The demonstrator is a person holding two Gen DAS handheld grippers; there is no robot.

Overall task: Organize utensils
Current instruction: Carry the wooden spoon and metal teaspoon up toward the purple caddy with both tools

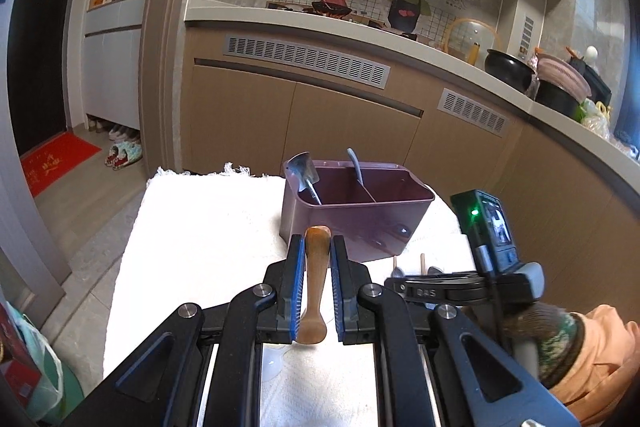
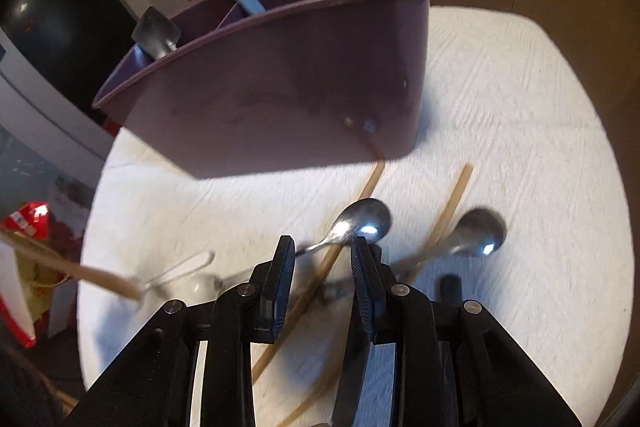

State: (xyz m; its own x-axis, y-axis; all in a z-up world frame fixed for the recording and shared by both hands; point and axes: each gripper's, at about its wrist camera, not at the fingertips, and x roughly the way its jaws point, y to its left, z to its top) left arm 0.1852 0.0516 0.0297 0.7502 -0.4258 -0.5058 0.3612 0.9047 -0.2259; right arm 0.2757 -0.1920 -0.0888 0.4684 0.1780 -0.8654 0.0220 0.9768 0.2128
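My left gripper (image 1: 318, 241) is shut on a brown wooden spoon (image 1: 316, 291), which it holds lengthwise above the white cloth, just short of the purple utensil caddy (image 1: 360, 223). The caddy (image 2: 280, 87) holds a metal spoon (image 1: 304, 167) in its left compartment and a blue handle (image 1: 354, 163) against the divider. My right gripper (image 2: 323, 247) points steeply down with its jaws partly apart and nothing pressed between them. It hangs over a metal spoon (image 2: 360, 223) and a chopstick (image 2: 320, 279). A second metal spoon (image 2: 476, 231) and another chopstick (image 2: 452, 203) lie to the right.
A white cloth (image 2: 520, 107) covers the small table. A clear utensil (image 2: 180, 271) lies on it at the left. Kitchen cabinets (image 1: 320, 123) and a cluttered counter (image 1: 520, 75) stand behind. Shoes (image 1: 124, 151) and a red mat (image 1: 56, 159) are on the floor at far left.
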